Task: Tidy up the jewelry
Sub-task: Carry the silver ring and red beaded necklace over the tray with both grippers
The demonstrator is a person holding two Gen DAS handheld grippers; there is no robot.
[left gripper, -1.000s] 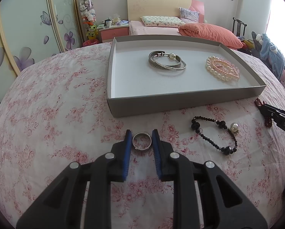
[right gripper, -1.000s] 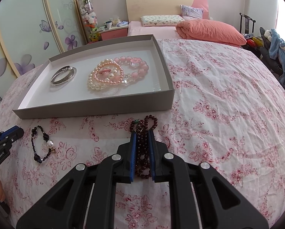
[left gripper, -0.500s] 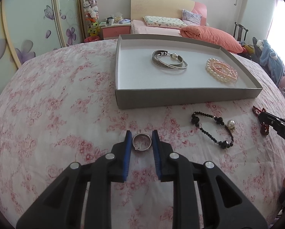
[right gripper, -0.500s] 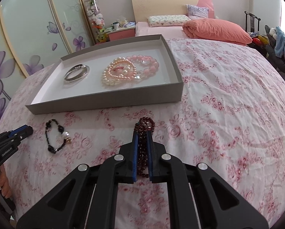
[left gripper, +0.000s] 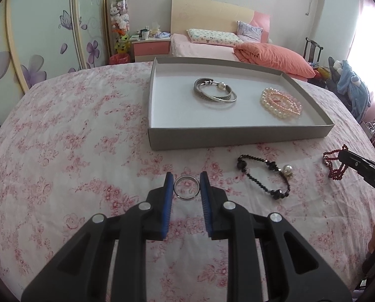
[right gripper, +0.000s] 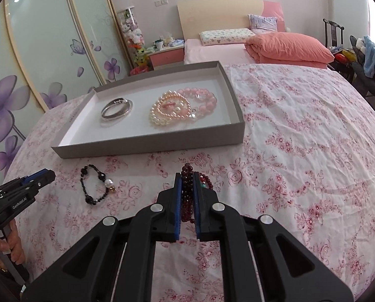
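Two tongs work together: the left tongs (left gripper: 187,185) pinch a silver ring (left gripper: 187,187) above the bed (left gripper: 61,136). The right tongs (right gripper: 187,188) clamp a dark red bead bracelet (right gripper: 187,188), likely bound for the gray tray (right gripper: 147,143) ahead.

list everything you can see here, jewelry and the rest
tray: 1, grey, white inside, on the bedspread
silver bangles: 2, overlapping, tray's left part
pearl bracelets: cream and pink, tray's right part
pink bead bracelet: 1, beside the pearls
black bead bracelet: 1, with a pearl, bedspread before the tray
silver ring: 1, between the left gripper's fingers
dark red bead bracelet: 1, in the right gripper
bedspread: pink floral
left gripper: black, blue pads
right gripper: black, blue pads
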